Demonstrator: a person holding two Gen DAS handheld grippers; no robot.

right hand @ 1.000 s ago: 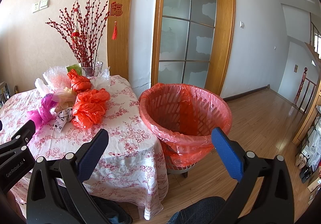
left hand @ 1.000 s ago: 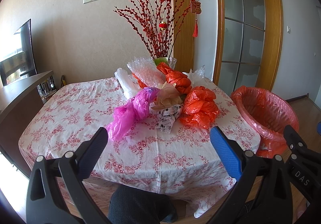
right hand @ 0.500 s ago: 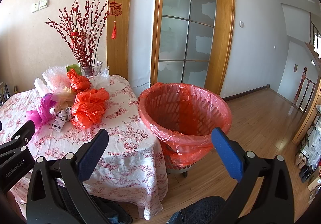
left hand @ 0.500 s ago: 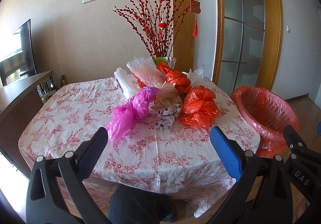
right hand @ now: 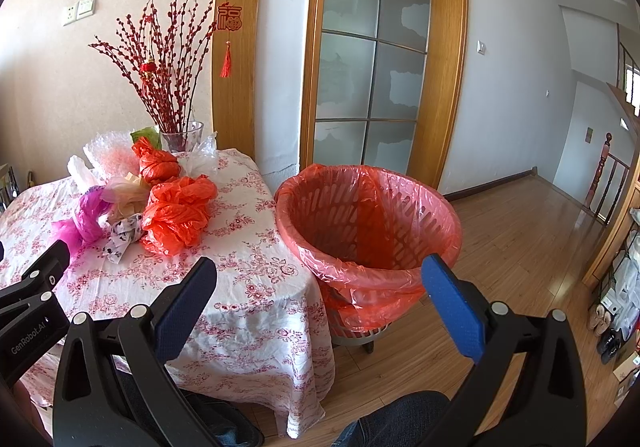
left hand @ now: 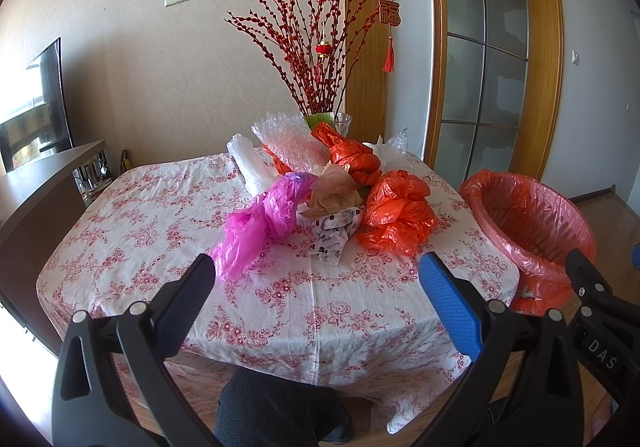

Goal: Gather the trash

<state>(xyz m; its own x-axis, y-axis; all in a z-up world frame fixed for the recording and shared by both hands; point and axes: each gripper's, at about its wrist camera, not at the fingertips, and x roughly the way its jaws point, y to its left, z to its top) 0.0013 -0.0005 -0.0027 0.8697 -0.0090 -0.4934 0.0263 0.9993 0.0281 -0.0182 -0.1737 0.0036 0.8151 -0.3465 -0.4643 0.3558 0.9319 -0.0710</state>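
A heap of crumpled plastic bags lies mid-table: a pink bag (left hand: 256,223), an orange bag (left hand: 400,213), a second orange bag (left hand: 352,159), a beige bag (left hand: 334,193), a spotted white bag (left hand: 334,233), a white bag (left hand: 250,161) and bubble wrap (left hand: 286,137). A bin lined with a red bag (right hand: 368,223) stands on the floor right of the table; it also shows in the left wrist view (left hand: 532,223). My left gripper (left hand: 316,299) is open and empty over the table's near edge. My right gripper (right hand: 318,299) is open and empty, near the bin.
The table has a floral cloth (left hand: 160,231). A glass vase of red branches (left hand: 320,59) stands behind the heap. A dark cabinet (left hand: 36,191) is at the left. A glazed door (right hand: 372,67) and wooden floor (right hand: 520,231) lie to the right. My knees are below.
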